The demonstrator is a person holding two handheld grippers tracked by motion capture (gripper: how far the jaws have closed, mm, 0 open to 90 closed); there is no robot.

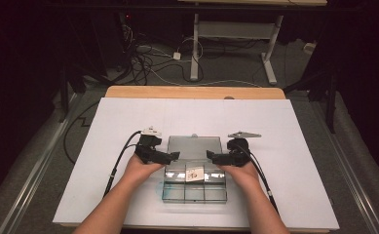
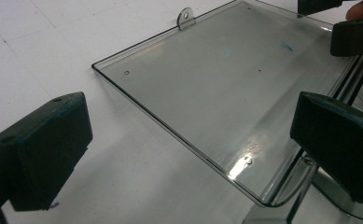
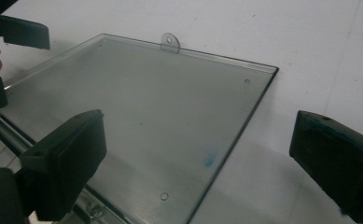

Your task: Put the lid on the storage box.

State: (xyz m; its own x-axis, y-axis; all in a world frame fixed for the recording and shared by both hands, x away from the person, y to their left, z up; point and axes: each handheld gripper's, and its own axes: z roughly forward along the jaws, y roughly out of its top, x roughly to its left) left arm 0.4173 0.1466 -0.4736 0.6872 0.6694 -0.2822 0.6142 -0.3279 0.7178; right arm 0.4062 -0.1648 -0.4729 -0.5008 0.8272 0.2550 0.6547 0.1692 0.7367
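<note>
Clear plastic: a compartment box [image 1: 194, 181] lies open at the middle of the white worktop [image 1: 128, 117], its lid [image 1: 194, 145] swung flat toward the far side.
High view, grippers: the left gripper [image 1: 175, 155] and right gripper [image 1: 209, 154] flank the hinge line, tips pointing inward at each other, one at each side edge of the lid.
High view, contents: a small pale item [image 1: 193, 174] sits in the middle cell of the near row by the hinge; too small to identify.
Left gripper view, fingers: released, the black pads [image 2: 44, 149] standing wide with the lid's [image 2: 216, 93] side edge and near corner between them, nothing pinched.
Left gripper view, lid: thin, glossy, rounded corners, a small hang tab [image 2: 186, 18] on its far edge, faint blue smudges.
Right gripper view, fingers: also spread open, the blocky pads [image 3: 67, 158] straddling the lid's [image 3: 146, 116] other side edge without touching it.
Right gripper view, texture: smooth transparent sheet with a raised rim and tiny moulded dimples near the corners; matte white surface under it.
Step in hand: judged to be taking the lid by both side edges to fold it shut.
Doing it well: grip evenly near the hinge ends, pinch lightly since the slick plastic can slip, and lift both sides together so the lid does not twist.
</note>
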